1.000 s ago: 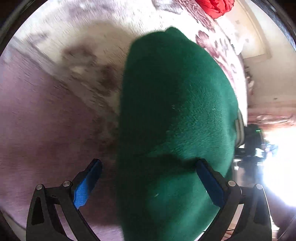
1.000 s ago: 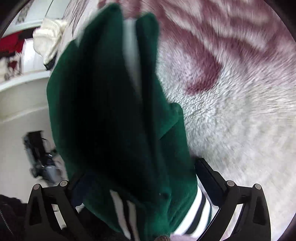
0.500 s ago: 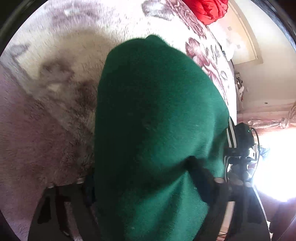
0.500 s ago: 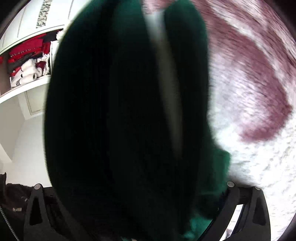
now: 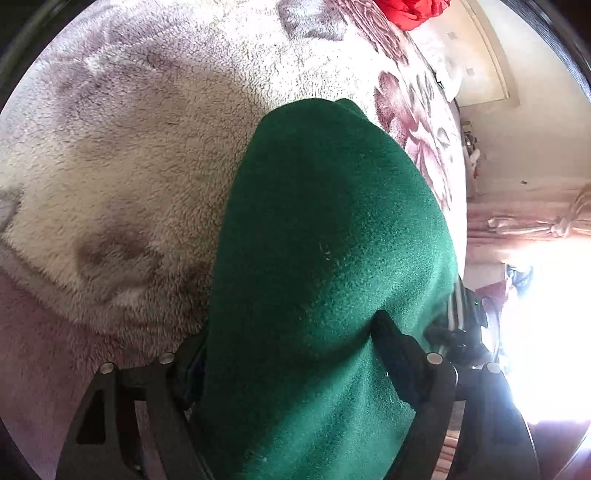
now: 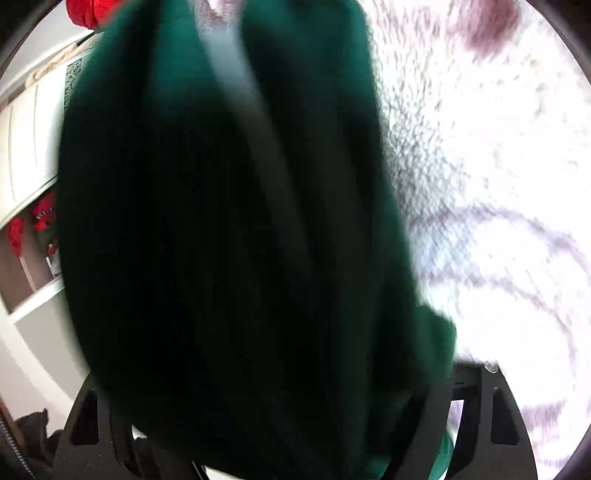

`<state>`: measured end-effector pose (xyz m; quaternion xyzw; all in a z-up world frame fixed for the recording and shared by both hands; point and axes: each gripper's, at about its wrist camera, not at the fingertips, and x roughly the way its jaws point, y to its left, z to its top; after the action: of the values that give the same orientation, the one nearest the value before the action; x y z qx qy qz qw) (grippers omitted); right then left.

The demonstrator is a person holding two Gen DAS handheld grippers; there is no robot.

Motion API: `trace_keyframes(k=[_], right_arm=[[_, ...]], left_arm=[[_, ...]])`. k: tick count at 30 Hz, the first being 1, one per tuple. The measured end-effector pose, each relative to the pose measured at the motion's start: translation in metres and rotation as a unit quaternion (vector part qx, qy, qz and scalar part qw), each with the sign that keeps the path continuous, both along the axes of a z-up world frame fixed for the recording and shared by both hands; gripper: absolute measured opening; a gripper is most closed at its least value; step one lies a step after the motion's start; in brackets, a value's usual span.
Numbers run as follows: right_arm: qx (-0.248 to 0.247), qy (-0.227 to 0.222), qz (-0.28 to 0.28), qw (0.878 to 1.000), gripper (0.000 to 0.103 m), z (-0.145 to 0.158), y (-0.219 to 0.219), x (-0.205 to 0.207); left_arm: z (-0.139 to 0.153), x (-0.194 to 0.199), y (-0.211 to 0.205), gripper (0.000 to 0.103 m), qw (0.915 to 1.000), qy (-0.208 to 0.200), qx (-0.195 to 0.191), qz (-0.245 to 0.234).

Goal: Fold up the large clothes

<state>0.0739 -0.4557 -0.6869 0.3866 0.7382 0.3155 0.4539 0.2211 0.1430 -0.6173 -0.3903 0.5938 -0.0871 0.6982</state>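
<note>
the green garment [image 5: 325, 280] hangs bunched over the fuzzy blanket [image 5: 129, 155], its bulk filling both views. the left gripper [image 5: 288, 354] clamps it, jaws easing open; the right gripper [image 6: 266, 406] grips the same cloth.

Garment [image 5: 325, 258] between left jaws: deep green fleece, white-and-dark stripes at its edge right of jaws. Blanket [image 5: 140, 155] beyond and left of jaws: cream, grey blotches, maroon flowers further off. Red cloth [image 5: 413, 11] far ahead. Gripper frames black. Between right jaws same green, shadowed near-black, pale band through it; right of them blanket white with mauve lines.
</note>
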Motion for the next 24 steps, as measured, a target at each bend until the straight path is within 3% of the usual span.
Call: trace_keyframes(k=[2,3,6,12,15,19,24], right_arm=[[-0.013,-0.021,0.006,1.0,0.082,0.005,0.007,0.001],[-0.022,-0.026,-0.006,0.999,0.069,0.011,0.01,0.001],[-0.045,-0.036,-0.017,0.998,0.056,0.031,0.013,0.0],[-0.038,-0.056,-0.049,0.996,0.05,0.084,0.017,0.02],[-0.037,-0.069,-0.069,0.994,0.05,0.108,0.02,0.049],[-0.041,-0.1,-0.097,0.989,0.05,0.134,0.021,0.118],[-0.045,-0.125,-0.123,0.984,0.05,0.137,0.021,0.223]], left_arm=[[0.014,-0.004,0.001,0.075,0.9996,-0.011,0.023,-0.01],[0.02,-0.004,-0.001,0.071,0.9994,-0.013,0.03,-0.013],[0.043,0.001,-0.006,0.062,0.9986,-0.02,0.045,-0.021],[0.078,0.038,0.013,0.061,0.9968,-0.041,0.052,-0.045],[0.097,0.084,0.017,0.061,0.9949,-0.059,0.054,-0.06],[0.113,0.163,0.016,0.061,0.9914,-0.086,0.056,-0.081],[0.109,0.285,0.014,0.061,0.9867,-0.118,0.057,-0.096]])
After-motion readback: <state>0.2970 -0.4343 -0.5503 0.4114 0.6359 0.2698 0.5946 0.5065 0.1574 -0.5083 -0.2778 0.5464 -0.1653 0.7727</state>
